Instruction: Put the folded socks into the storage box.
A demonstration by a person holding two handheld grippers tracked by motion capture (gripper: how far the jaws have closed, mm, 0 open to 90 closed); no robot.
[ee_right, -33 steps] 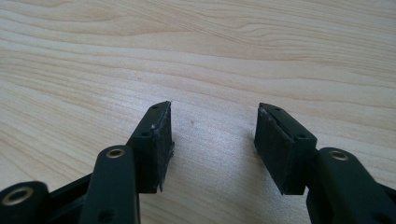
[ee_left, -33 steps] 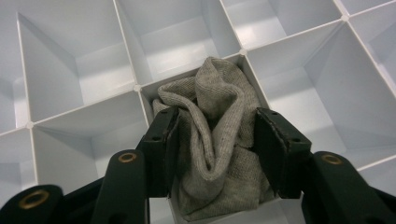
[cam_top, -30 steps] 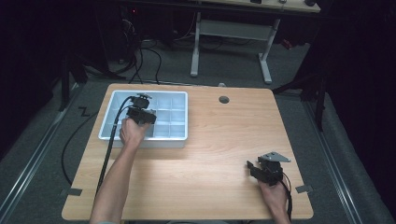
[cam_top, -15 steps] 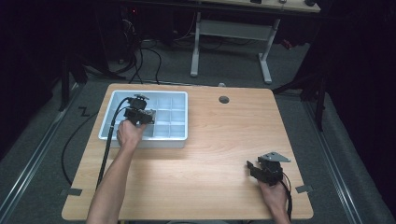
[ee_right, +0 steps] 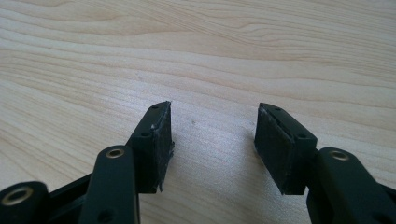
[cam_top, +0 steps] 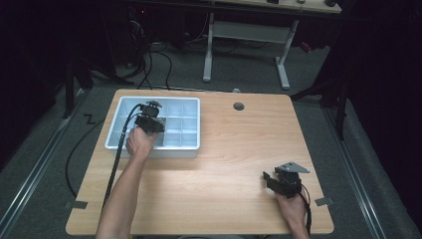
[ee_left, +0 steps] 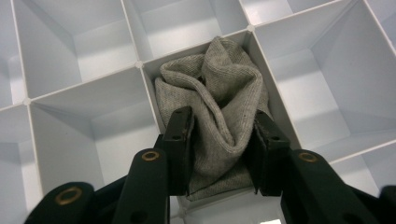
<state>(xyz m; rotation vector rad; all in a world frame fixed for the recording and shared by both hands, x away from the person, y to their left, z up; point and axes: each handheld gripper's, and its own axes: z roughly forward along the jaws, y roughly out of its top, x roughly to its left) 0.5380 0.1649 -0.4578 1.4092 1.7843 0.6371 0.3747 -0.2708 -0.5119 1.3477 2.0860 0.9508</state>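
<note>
Left gripper view showed my left tongs (ee_left: 223,140) had just been closing and now pinched the grey cloth (ee_left: 215,98) bunched in one compartment of the white tray (cam_top: 191,124). My right tongs (ee_right: 212,140) hung open, empty, above the desk (ee_right: 233,56).

Crumpled grey knitted cloth (ee_left: 219,116), bunched and folded, tucked inside one compartment of the white plastic divided tray (ee_left: 84,88), between tongs' pads.

Grey cloth (ee_left: 219,116) hemmed by white tray (cam_top: 191,144) dividers; open bare table (cam_top: 229,164) around right tool (ee_right: 212,140).
</note>
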